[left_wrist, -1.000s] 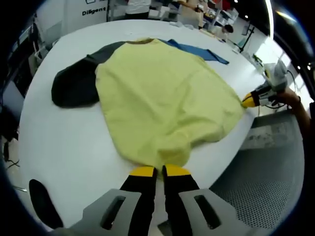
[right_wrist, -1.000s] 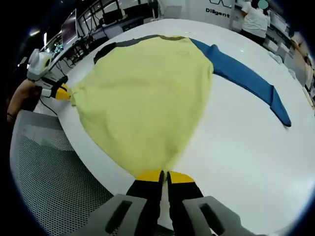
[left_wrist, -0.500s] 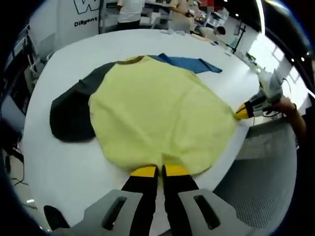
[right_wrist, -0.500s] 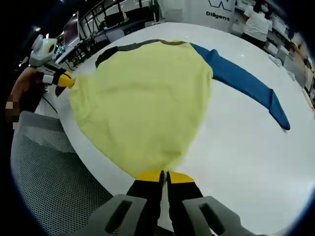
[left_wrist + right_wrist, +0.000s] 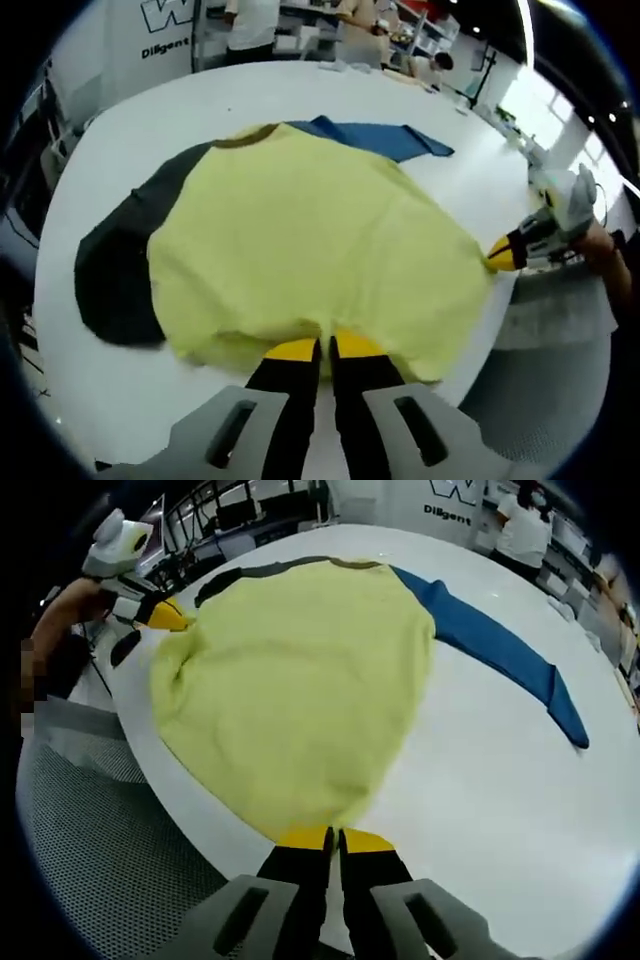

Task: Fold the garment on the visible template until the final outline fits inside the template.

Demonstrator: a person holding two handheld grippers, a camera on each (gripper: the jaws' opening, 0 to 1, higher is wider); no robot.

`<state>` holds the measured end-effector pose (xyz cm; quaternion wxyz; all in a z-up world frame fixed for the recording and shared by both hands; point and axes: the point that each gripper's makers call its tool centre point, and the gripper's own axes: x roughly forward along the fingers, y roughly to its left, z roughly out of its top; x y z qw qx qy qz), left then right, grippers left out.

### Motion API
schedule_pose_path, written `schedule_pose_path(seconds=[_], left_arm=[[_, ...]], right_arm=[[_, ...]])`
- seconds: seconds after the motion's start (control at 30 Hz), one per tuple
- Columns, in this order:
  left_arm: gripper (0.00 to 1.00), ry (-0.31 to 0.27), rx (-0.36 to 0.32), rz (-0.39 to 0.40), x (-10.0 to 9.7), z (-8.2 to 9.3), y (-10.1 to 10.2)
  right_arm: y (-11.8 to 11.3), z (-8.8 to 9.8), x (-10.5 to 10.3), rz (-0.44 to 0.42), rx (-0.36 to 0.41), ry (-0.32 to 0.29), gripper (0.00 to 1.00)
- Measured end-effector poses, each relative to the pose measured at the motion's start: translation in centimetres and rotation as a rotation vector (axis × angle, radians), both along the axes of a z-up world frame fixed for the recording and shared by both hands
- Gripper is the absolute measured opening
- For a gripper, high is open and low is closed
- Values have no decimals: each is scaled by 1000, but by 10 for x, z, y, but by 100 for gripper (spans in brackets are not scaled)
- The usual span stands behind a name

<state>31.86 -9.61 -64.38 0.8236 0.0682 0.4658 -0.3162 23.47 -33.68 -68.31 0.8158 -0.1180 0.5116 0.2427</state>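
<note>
We hold the yellow shirt [image 5: 300,240] by its bottom edge on the white table [image 5: 480,770]. Our left hand-held gripper [image 5: 318,349] is pinched tight on one corner, and our right hand-held gripper [image 5: 333,838] on the other. We think the first fold is starting. Next we should carry the edge up toward the collar, keeping the blue sleeve [image 5: 500,650] showing.

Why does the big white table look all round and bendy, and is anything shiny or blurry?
Left gripper view: the fisheye lens curves the table; bright window glare sits top right; the yellow shirt looks sharp. Right gripper view: same curving, the blue sleeve bows, and the edges go slightly soft.
</note>
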Motion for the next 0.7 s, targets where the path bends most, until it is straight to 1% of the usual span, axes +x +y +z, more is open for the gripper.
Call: schedule_pose_path(seconds=[0.1, 0.13, 0.2, 0.23, 0.27, 0.33, 0.43, 0.5, 0.57, 0.7], left_arm=[[2, -3, 4, -20, 1, -5, -3], [3, -11, -2, -38, 1, -6, -6], [8, -30, -34, -54, 2, -4, -12], [11, -48, -74, -63, 2, 0, -19], [15, -54, -91, -65, 2, 2, -21], [21, -55, -89, -68, 0, 3, -22], [26, -81, -45, -106, -2, 4, -21], [32, -103, -30, -116, -2, 8, -19], [37, -118, -32, -110, -2, 13, -17], [52, -150, -25, -96, 0, 19, -10]], right_arm=[[0, 0, 0, 1, -1, -1, 0], [0, 0, 0, 0, -2, 0, 0], [0, -1, 0, -1, -2, 1, 0], [0, -1, 0, 0, -3, 1, 0], [0, -1, 0, 0, -3, 2, 0], [0, -1, 0, 0, -4, 3, 0], [0, -1, 0, 3, -7, 2, 0], [-1, -1, 0, 3, -7, 1, 0], [-1, -1, 0, 1, -6, 2, 0], [0, -1, 0, 2, -6, 2, 0]])
